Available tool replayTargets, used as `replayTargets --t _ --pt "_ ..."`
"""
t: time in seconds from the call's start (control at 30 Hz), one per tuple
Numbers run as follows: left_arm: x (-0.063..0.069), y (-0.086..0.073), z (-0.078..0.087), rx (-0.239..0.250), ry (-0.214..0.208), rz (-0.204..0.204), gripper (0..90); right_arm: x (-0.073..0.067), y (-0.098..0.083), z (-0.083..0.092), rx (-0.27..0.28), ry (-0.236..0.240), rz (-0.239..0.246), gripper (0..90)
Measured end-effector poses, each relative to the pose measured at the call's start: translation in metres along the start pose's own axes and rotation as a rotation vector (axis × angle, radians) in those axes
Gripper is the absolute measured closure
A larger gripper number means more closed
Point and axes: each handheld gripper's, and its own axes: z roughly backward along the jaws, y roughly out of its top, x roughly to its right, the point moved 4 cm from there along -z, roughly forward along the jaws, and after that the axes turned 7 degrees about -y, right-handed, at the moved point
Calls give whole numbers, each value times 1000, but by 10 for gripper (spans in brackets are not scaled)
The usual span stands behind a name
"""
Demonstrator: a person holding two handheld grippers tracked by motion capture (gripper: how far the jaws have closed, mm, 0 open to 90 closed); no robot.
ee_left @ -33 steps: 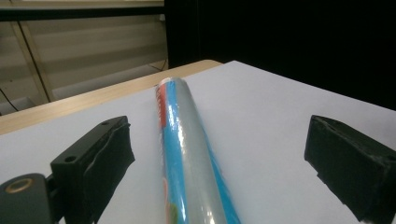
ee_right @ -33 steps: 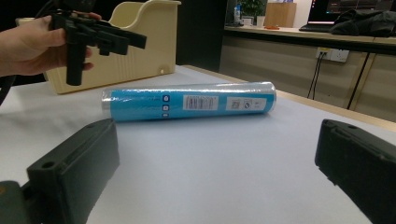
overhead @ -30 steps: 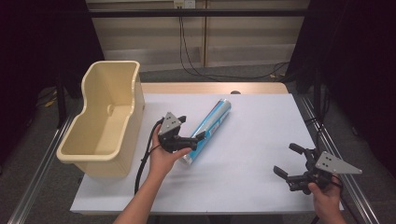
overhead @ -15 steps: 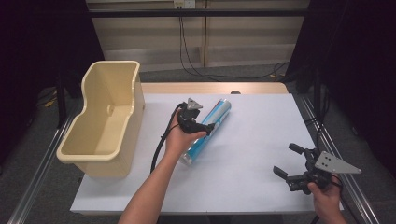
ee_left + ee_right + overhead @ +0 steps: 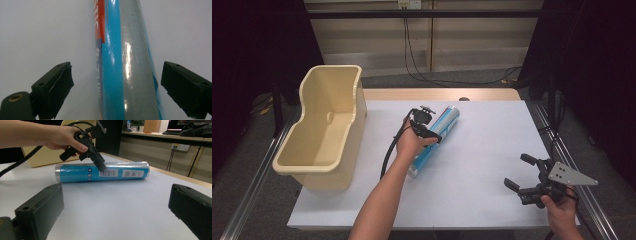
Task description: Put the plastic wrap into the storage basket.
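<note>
Roll [image 5: 435, 141] of blue-wrapped film lies slantwise mid-counter [image 5: 492, 150], just right of the cream tub [image 5: 324, 132]; left tongs [image 5: 117, 82] hover over it, jaws apart on either side, having just been closing a little, neither pad pressing the wrap; right tongs [image 5: 523, 172] stand wide apart near the counter's right front corner, well clear of the roll

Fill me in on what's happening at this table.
A person works with two handheld grippers. The left gripper straddles a blue plastic-wrapped roll lying on the white table, jaws just closing but not yet touching it. The right gripper waits open near the table's edge. A beige bin stands at the left.
</note>
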Motion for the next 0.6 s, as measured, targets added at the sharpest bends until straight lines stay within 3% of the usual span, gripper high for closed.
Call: replayTargets --t 0.03,0.4,0.53,0.6 --pt "0 0 -4 -25 -1 13 101 0 0 0 -1 -1 1 0" --pt "-1 2 -17 -80 -6 49 108 1 0 0 0 0 -1 0" --pt "3 3 -24 -145 4 20 145 1 0 0 -5 -1 -3 0" --pt "4 3 -25 -151 1 17 193 1 0 0 -5 1 -3 0"
